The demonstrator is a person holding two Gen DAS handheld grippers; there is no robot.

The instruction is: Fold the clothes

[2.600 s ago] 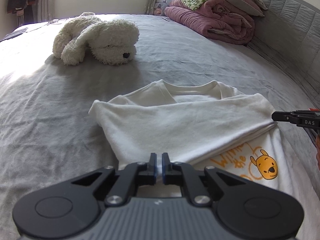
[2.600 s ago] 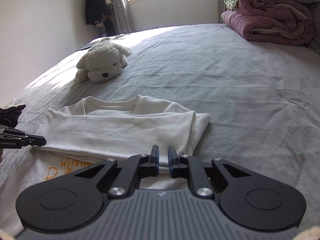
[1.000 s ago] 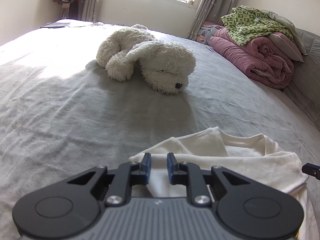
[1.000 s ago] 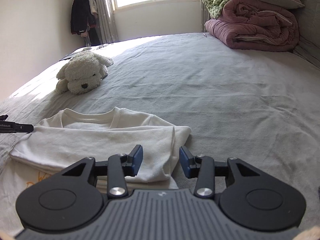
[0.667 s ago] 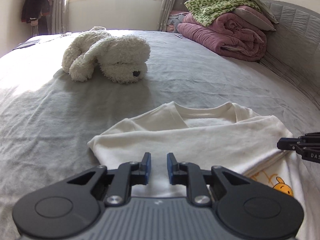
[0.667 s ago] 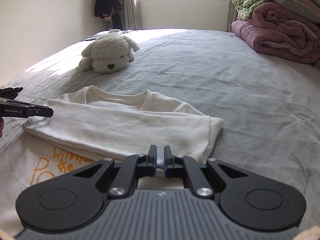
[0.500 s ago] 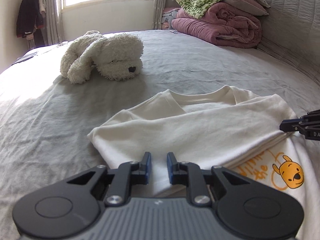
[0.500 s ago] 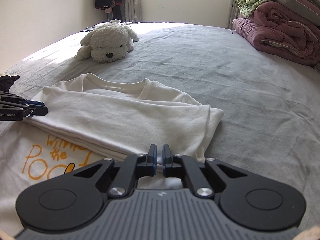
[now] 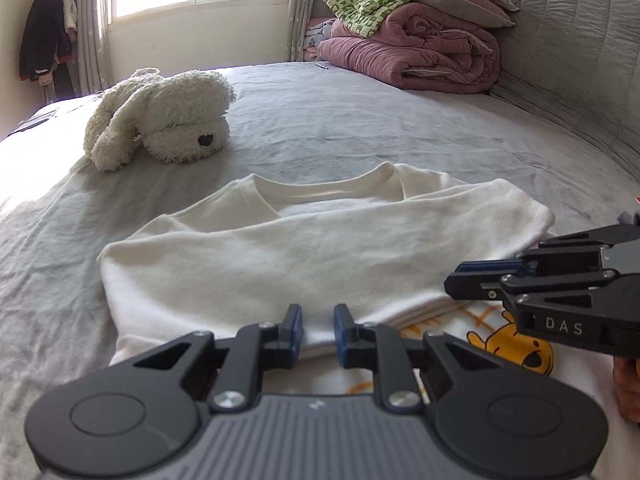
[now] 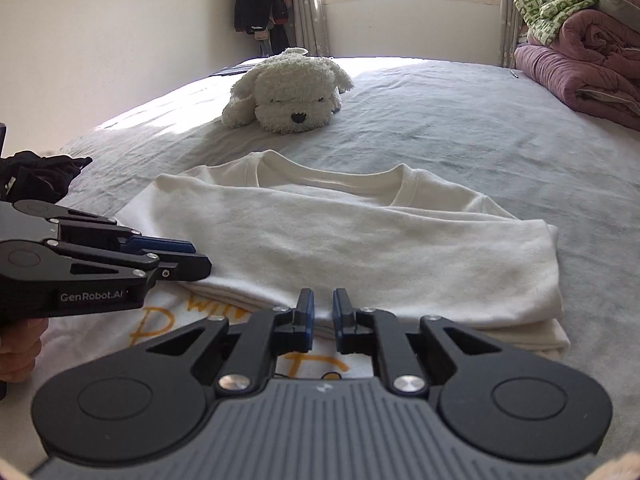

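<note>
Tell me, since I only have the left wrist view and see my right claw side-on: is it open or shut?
Observer: The right claw is open by a narrow gap, with its tips at the folded shirt's near edge.
Operator: How is the fold's right end, behind that claw?
Observer: The layers are stacked there, and the bottom layer pokes out slightly past the top one.
Operator: Is there anything on the far side of my left claw?
Observer: A dark cloth heap lies at the bed's left edge, just past the left claw.
</note>
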